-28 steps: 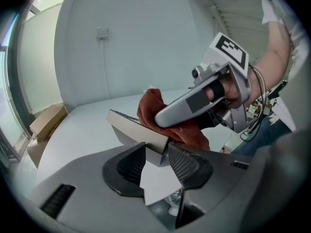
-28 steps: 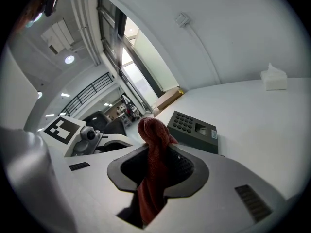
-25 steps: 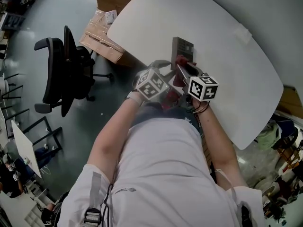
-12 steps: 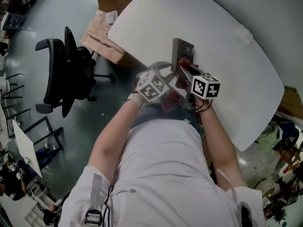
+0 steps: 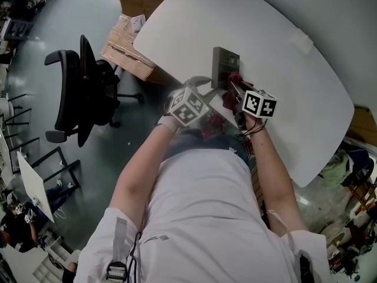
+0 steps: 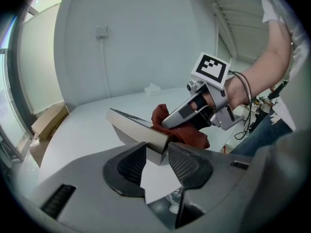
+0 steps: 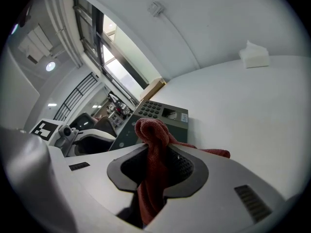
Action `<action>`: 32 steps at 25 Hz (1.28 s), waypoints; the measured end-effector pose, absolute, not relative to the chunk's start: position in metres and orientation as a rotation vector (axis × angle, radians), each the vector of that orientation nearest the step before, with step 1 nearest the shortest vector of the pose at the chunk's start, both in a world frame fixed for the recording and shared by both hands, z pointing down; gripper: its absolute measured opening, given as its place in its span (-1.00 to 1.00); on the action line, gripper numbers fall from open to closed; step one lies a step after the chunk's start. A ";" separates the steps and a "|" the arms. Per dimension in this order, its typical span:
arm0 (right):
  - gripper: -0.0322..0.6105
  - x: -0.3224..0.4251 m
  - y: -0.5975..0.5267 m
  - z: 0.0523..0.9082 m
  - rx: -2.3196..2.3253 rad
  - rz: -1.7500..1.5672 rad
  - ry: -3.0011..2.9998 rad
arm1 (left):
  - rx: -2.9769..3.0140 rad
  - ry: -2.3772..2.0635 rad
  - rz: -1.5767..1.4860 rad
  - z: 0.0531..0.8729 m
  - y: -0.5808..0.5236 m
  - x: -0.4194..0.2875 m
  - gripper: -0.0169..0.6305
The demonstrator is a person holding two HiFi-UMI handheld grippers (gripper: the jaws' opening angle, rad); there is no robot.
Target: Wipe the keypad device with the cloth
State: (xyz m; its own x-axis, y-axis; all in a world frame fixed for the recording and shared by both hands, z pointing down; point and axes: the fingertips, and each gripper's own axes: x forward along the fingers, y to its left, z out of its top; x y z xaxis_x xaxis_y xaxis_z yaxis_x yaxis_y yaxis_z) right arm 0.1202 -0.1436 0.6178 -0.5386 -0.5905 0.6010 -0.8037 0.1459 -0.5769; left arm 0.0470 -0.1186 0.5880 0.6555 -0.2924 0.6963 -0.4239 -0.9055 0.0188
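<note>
Mid-wipe: left gripper (image 6: 156, 152) pinches the keypad device (image 6: 133, 125) edge, right gripper (image 7: 158, 155) pinches the cloth (image 7: 151, 130) against it; keys apparently remain

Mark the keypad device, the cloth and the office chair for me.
keypad device (image 7: 148, 109): right gripper view, on its key grid.
cloth (image 7: 151, 131): right gripper view, on its bunched top.
office chair (image 5: 83, 78): head view, on the backrest.

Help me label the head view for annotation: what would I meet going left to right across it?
Office chair → cardboard boxes → left gripper → right gripper → small white box. The keypad device and cloth overlap the grippers, so they are left out.
</note>
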 end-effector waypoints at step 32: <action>-0.62 0.096 -0.132 0.572 1.248 1.274 -2.311 | 2.641 -0.579 1.063 0.583 -0.081 0.035 -0.59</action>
